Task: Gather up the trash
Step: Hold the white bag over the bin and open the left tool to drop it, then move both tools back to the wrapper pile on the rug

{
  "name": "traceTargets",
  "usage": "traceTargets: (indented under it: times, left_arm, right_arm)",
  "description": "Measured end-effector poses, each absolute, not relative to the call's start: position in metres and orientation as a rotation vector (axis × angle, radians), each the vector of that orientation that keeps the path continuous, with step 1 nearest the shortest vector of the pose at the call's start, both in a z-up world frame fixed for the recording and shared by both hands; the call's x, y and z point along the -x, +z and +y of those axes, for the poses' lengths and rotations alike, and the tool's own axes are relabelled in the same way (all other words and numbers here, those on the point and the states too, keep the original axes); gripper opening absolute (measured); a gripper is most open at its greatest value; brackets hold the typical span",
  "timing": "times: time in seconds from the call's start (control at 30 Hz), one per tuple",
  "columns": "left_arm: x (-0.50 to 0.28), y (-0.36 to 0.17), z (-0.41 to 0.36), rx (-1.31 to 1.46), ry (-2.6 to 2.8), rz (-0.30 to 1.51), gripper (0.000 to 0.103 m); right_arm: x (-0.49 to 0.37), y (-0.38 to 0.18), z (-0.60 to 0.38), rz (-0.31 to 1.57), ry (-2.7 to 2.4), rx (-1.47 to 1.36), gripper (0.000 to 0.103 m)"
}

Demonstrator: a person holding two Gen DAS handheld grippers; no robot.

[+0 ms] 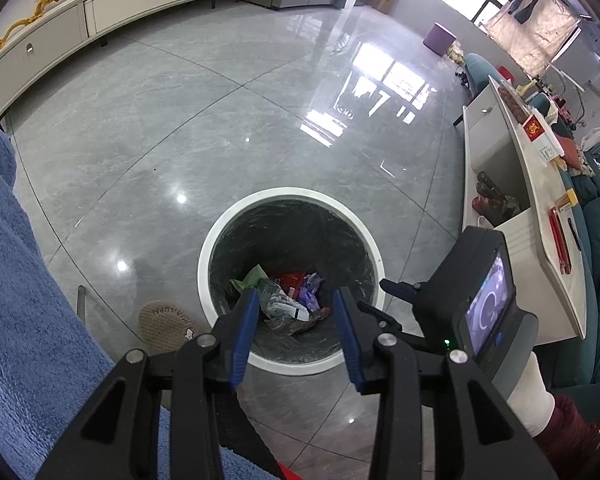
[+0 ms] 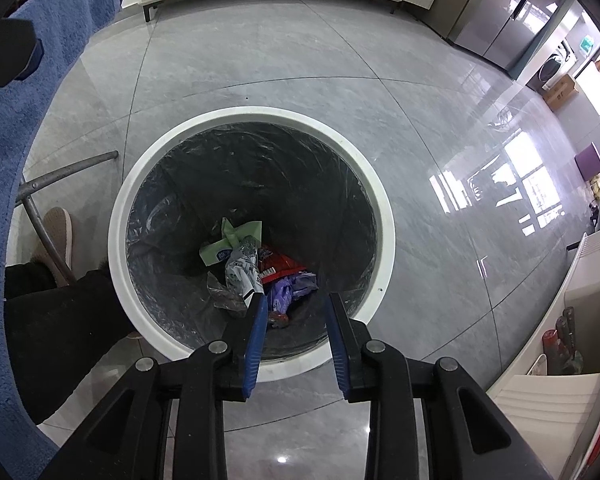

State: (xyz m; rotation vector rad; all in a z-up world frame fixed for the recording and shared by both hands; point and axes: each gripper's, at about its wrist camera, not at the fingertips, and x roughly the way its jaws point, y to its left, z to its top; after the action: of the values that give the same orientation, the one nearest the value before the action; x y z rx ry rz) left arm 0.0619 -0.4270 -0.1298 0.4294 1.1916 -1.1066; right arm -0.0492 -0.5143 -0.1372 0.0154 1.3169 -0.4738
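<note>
Item: my left gripper (image 1: 296, 312) and right gripper (image 2: 296, 316), both parted and seemingly empty, hover over bin (image 2: 380, 200); wrappers (image 2: 260, 272) lie below, centre-frame.

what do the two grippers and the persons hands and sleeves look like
Both the left gripper and the right gripper have black angular linkage arms with silver round pivot bolts and blue ribbed finger pads. The right unit's body is black and grey with a small lit screen. That hand wears a white glove and a dark red sleeve.
</note>
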Motion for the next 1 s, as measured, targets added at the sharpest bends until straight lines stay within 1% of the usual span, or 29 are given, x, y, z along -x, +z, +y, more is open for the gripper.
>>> traceTargets:
  times: [0.17,0.3,0.57,0.8,0.93,1.0]
  left_arm:
    - [-0.063,-0.128,-0.425,-0.416,-1.106,1.194,0.038]
    - [-0.066,-0.125,-0.422,-0.388,-1.101,1.19,0.05]
    - [-0.071,-0.113,-0.406,-0.31,-1.104,1.174,0.051]
    - [-0.07,-0.07,-0.362,-0.207,-1.081,1.055,0.05]
    - [-0.058,-0.036,-0.313,-0.168,-1.034,0.92,0.05]
    - [-0.053,-0.023,-0.286,-0.163,-1.005,0.884,0.051]
  right_arm:
    - [0.049,-0.135,-0.512,1.321,-0.478,-0.007,0.028]
    - [0.048,-0.132,-0.511,1.326,-0.484,0.005,0.031]
    - [0.046,-0.118,-0.505,1.324,-0.499,0.041,0.033]
    - [0.039,-0.083,-0.48,1.269,-0.484,0.094,0.033]
    - [0.037,-0.051,-0.456,1.203,-0.466,0.13,0.033]
    - [0.037,-0.035,-0.443,1.17,-0.455,0.149,0.033]
